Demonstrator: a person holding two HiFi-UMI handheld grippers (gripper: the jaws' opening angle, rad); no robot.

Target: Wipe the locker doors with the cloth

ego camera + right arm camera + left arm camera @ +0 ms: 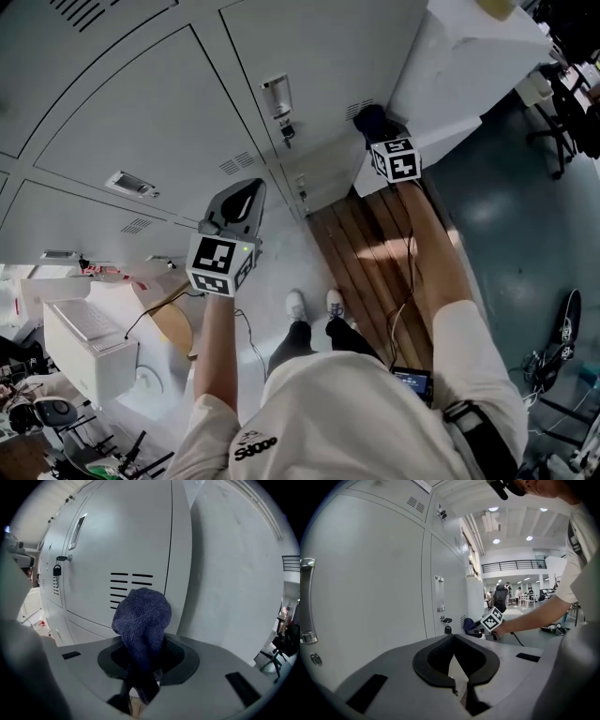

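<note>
Blue cloth in right tongs

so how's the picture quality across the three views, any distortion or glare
Head view: fisheye bends the grey metal locker doors into curves. Left gripper view: round white ceiling lamps blow out, corners black. Right gripper view: dark blue terry cloth sharp, corners vignetted.

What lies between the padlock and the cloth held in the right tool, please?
In the right gripper view, only bare locker door separates the padlock from the cloth; vent slots sit just above the cloth.
</note>
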